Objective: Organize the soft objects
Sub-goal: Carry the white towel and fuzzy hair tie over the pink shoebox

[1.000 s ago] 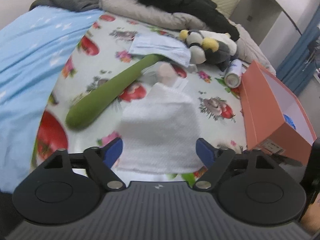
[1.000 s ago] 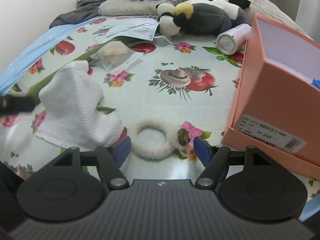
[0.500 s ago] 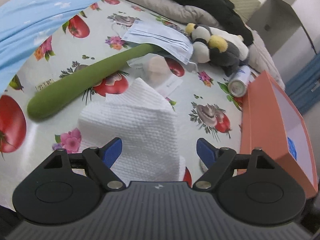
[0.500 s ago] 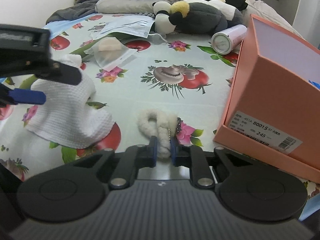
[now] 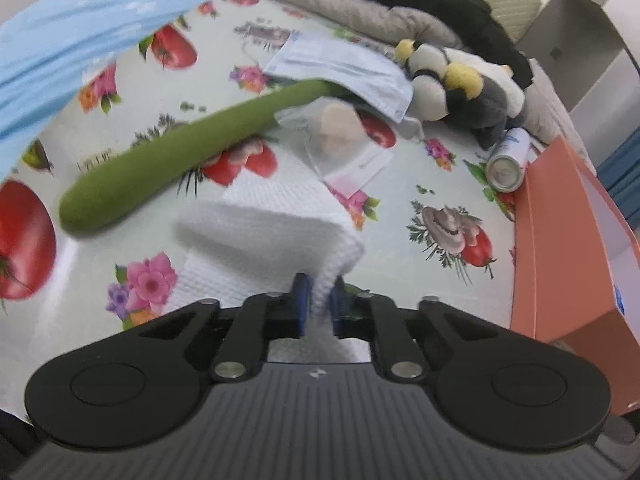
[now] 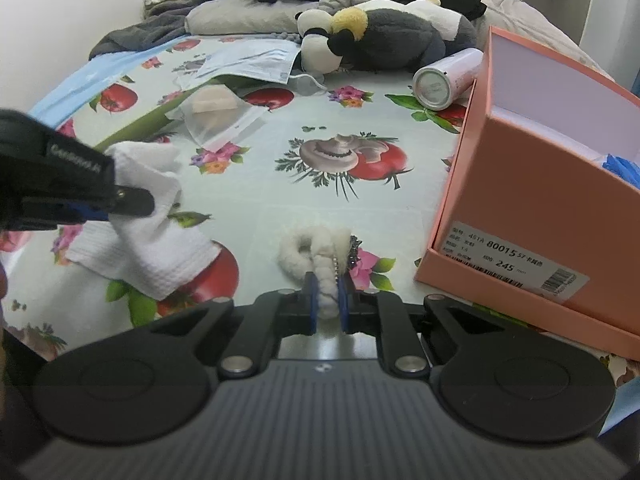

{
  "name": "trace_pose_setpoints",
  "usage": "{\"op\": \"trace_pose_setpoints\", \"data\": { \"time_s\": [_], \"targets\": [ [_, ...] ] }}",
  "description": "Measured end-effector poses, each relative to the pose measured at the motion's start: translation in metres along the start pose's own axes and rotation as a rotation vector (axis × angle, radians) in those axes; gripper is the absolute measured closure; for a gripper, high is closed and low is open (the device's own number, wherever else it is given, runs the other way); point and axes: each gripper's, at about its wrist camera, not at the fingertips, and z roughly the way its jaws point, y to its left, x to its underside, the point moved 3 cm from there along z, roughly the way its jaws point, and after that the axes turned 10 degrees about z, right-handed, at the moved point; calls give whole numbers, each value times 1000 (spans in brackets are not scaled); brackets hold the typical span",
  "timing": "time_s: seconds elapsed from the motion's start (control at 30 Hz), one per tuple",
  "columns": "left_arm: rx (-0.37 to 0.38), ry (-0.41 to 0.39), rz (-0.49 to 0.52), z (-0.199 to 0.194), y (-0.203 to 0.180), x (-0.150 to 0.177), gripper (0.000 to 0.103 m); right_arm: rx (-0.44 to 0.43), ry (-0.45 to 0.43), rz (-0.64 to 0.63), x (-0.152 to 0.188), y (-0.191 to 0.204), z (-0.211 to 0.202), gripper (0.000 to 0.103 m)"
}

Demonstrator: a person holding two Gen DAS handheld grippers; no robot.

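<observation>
On the fruit-print bedsheet [image 6: 420, 216], your left gripper [image 5: 319, 300] is closing on the white waffle-weave cloth [image 5: 276, 236], your right gripper [image 6: 329, 302] on the fluffy white scrunchie [image 6: 316, 252]; the open pink cardboard box [image 6: 532, 216] awaits both, other soft items unsorted.

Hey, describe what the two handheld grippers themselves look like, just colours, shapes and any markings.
Both look alike. The left gripper and right gripper each have blue finger pads on black linkage arms with silver pivot pins, two round black discs at the sides, and a ribbed dark-grey body bearing a small white logo. In the right wrist view, the left gripper's side shows faint embossed lettering, too blurred to read.
</observation>
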Motion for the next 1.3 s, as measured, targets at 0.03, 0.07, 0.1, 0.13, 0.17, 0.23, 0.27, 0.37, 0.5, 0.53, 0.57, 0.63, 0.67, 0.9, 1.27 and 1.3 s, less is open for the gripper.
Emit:
{"op": "trace_pose_setpoints", "data": {
  "time_s": [0.03, 0.07, 0.1, 0.13, 0.17, 0.23, 0.27, 0.37, 0.5, 0.53, 0.57, 0.63, 0.67, 0.9, 1.27, 1.3],
  "targets": [
    [-1, -12, 13, -4, -1, 0, 94, 1, -6, -2, -2, 0, -2, 89],
    [0, -23, 24, -8, -1, -1, 95, 0, -13, -3, -3, 1, -5, 89],
    [1, -33, 27, -11, -1, -1, 96, -4, -17, -3, -5, 2, -7, 90],
    [3, -46, 28, -16, 0, -2, 96, -10, -20, -4, -6, 3, -9, 90],
    [5, -57, 29, -21, 1, -2, 96, -15, -24, -7, -8, 4, -12, 90],
    [7, -76, 32, -31, 1, -3, 97, -20, -35, -11, -11, 7, -18, 90],
    [10, -87, 33, -37, 2, -4, 97, -25, -43, -10, -13, 8, -22, 90],
    [24, -114, 38, -54, 4, -6, 97, -29, -63, -4, -20, 9, -33, 90],
    [44, -144, 61, -76, 3, -9, 97, -37, -101, 0, -30, 11, -54, 90],
    [49, -150, 68, -81, 3, -10, 97, -41, -110, 3, -31, 12, -59, 90],
    [54, -159, 71, -86, 3, -10, 97, -45, -118, 6, -33, 12, -64, 90],
    [57, -170, 77, -97, 2, -11, 97, -57, -132, 16, -36, 14, -75, 90],
    [57, -177, 82, -104, 1, -11, 97, -66, -139, 23, -38, 16, -81, 90],
    [78, -222, 116, -143, -6, -9, 97, -109, -193, 30, -48, 24, -116, 90],
    [133, -301, 178, -190, -32, -13, 97, -118, -261, 63, -66, 14, -158, 90],
    [143, -306, 182, -193, -36, -14, 97, -117, -268, 71, -68, 11, -163, 90]
  ]
}}
